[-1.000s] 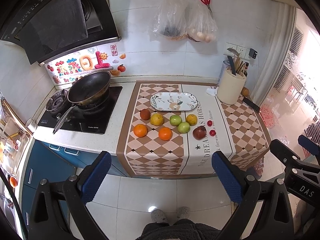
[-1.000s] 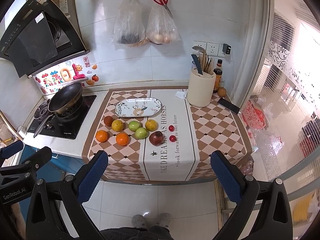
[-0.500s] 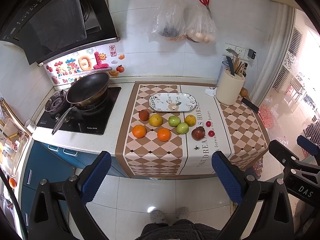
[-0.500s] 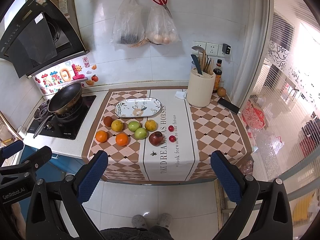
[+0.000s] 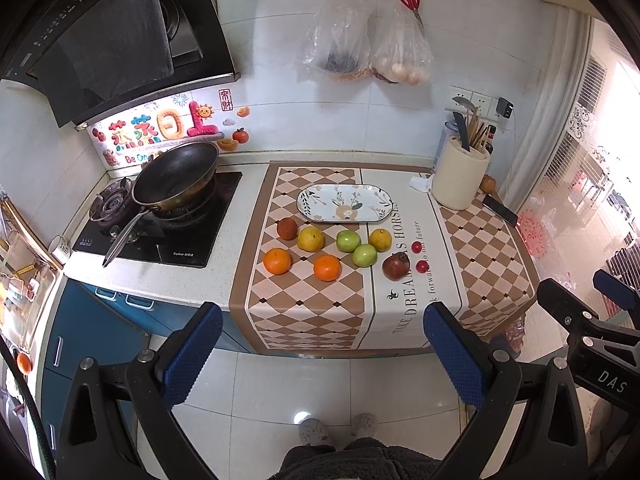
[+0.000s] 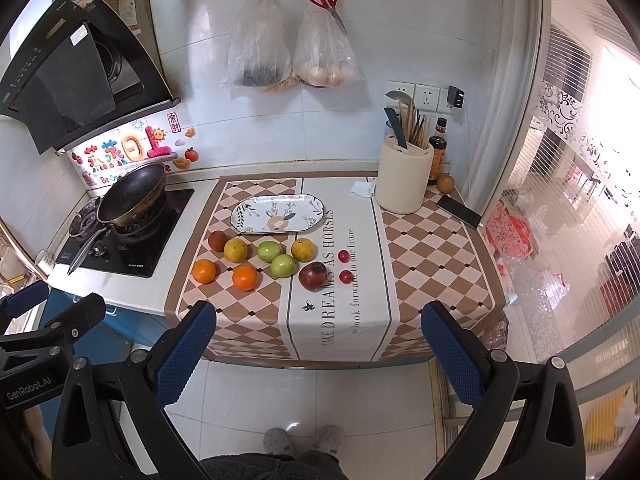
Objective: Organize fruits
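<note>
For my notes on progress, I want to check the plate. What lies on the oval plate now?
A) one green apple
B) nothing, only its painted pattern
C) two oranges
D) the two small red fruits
B: the oval plate is bare, and every fruit, such as the green apple, lies on the cloth in front of it.

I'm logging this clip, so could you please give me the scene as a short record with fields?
setting: kitchen counter with checked cloth
plate: oval patterned plate, nothing on it
fruit: in front of the plate on the cloth; two oranges, two green apples, two yellow citrus, one pomegranate, one brown fruit, two small red fruits
left gripper: open, holding nothing, short of the counter
right gripper: open, holding nothing, short of the counter
progress: no fruit moved onto the plate yet
</note>
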`<act>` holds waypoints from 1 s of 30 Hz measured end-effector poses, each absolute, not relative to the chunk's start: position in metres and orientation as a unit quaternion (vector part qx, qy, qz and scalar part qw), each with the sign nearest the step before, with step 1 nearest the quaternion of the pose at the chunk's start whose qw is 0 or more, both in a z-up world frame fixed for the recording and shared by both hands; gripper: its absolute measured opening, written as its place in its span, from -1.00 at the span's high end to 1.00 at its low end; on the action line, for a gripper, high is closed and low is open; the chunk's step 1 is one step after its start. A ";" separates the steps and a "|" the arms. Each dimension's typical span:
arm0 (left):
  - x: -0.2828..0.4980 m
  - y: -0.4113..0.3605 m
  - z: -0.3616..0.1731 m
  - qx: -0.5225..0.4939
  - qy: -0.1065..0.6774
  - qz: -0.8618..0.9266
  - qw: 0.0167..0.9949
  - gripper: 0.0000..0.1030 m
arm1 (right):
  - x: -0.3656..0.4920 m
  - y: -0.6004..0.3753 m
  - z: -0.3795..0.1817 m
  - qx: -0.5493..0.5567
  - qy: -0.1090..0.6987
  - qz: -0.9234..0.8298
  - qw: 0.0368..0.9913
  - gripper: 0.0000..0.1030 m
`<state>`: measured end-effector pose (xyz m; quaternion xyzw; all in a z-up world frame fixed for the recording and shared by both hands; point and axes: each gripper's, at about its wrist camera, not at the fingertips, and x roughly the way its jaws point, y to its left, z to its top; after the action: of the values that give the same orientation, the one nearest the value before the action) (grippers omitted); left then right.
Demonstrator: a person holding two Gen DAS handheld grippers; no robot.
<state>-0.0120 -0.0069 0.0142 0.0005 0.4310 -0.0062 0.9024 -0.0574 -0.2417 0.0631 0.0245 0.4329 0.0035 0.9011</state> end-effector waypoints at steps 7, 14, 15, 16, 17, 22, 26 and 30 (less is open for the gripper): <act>-0.011 -0.008 0.015 0.001 0.431 -0.006 0.903 -1.00 | -0.055 -0.242 0.064 0.024 0.432 0.005 0.901 -1.00; -0.010 -0.010 0.016 0.001 0.430 -0.005 0.903 -1.00 | -0.055 -0.242 0.064 0.027 0.432 0.007 0.901 -1.00; -0.010 -0.011 0.016 0.000 0.430 -0.005 0.903 -1.00 | -0.054 -0.242 0.064 0.027 0.432 0.008 0.901 -1.00; -0.010 -0.010 0.016 0.000 0.429 -0.005 0.903 -1.00 | -0.053 -0.242 0.064 0.028 0.432 0.008 0.901 -1.00; -0.009 -0.012 0.016 -0.001 0.430 -0.002 0.903 -1.00 | -0.052 -0.243 0.063 0.030 0.433 0.008 0.901 -1.00; 0.010 -0.015 0.013 -0.005 0.398 0.038 0.917 -1.00 | -0.033 -0.258 0.049 0.060 0.422 0.016 0.905 -1.00; 0.034 0.001 -0.003 -0.015 0.367 0.102 0.924 -1.00 | -0.001 -0.269 0.014 0.087 0.424 0.034 0.901 -1.00; 0.066 0.023 -0.034 -0.018 0.379 0.156 0.912 -1.00 | 0.039 -0.271 -0.031 0.111 0.459 0.059 0.880 -1.00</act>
<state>0.0656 0.0229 -0.0339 -0.0184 0.3794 0.1557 0.9119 0.0390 -0.2711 -0.0309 0.1113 0.4586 0.0593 0.8797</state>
